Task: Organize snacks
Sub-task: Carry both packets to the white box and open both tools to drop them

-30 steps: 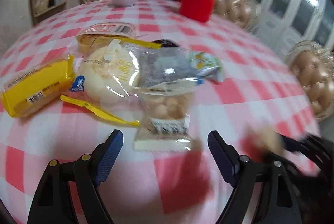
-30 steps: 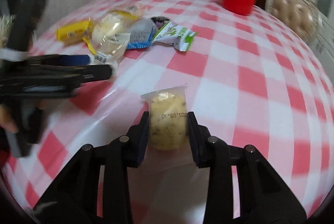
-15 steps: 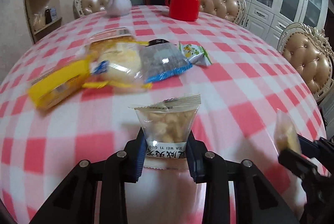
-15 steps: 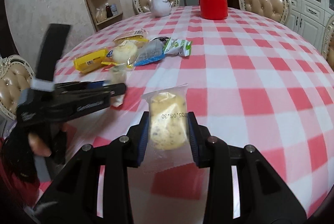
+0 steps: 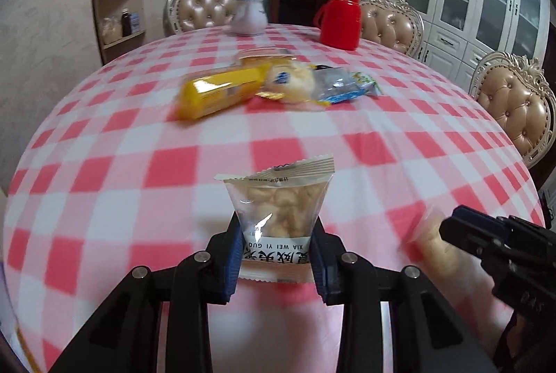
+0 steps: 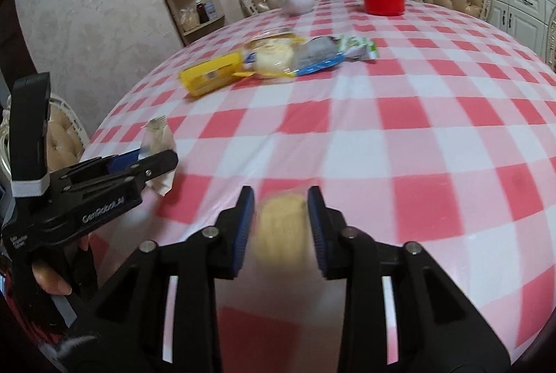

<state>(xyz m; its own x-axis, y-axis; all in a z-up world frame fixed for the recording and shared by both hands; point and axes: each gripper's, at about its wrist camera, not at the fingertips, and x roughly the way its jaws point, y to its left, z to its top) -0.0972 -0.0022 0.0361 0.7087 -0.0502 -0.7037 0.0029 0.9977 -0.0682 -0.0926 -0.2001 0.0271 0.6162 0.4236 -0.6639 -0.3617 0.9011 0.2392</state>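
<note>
Through the left wrist camera, my left gripper is clamped on one clear packet of pale puffed snacks, upright between its fingers. Beyond, a pile of about five snack packets lies mid-surface, one red flask and one teapot behind it.

Through the right wrist camera, my right gripper has a blurred yellow pastry between its fingers; I cannot tell whether they grip it. Only this view shows my left hand.

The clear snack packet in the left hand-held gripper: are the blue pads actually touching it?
Touching. The left wrist view shows both blue pads pressed against the sides of the clear snack packet, with no gap.
</note>
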